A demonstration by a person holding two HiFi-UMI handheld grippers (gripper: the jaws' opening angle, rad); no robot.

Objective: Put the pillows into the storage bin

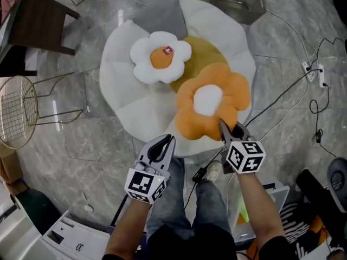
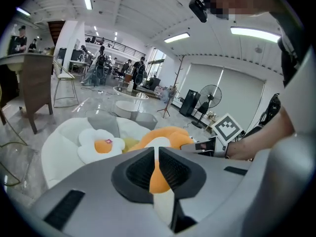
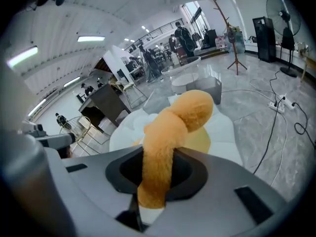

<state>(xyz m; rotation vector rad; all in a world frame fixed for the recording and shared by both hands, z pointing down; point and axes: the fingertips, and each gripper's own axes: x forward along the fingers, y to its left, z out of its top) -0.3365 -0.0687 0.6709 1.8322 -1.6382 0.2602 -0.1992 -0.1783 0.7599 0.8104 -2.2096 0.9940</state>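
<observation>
An orange flower pillow (image 1: 211,107) with a white centre hangs lifted over a big white cushion (image 1: 130,107) on the floor. My right gripper (image 1: 225,130) is shut on one of its petals, and in the right gripper view the orange pillow (image 3: 182,115) runs out from between the jaws of the right gripper (image 3: 157,169). A white flower pillow (image 1: 160,56) with an orange centre lies on the cushion, partly over a yellow pillow (image 1: 206,50). My left gripper (image 1: 162,145) is shut and empty at the cushion's near edge. Past the left gripper's (image 2: 157,154) closed tips show the orange pillow (image 2: 170,135) and the white pillow (image 2: 101,144).
A grey bin (image 1: 236,1) stands on the floor beyond the cushion. A dark wooden table (image 1: 40,20) and a wire chair (image 1: 21,110) are at the left. Cables and a power strip (image 1: 314,75) lie at the right. Boxes and bags crowd the floor beside my legs.
</observation>
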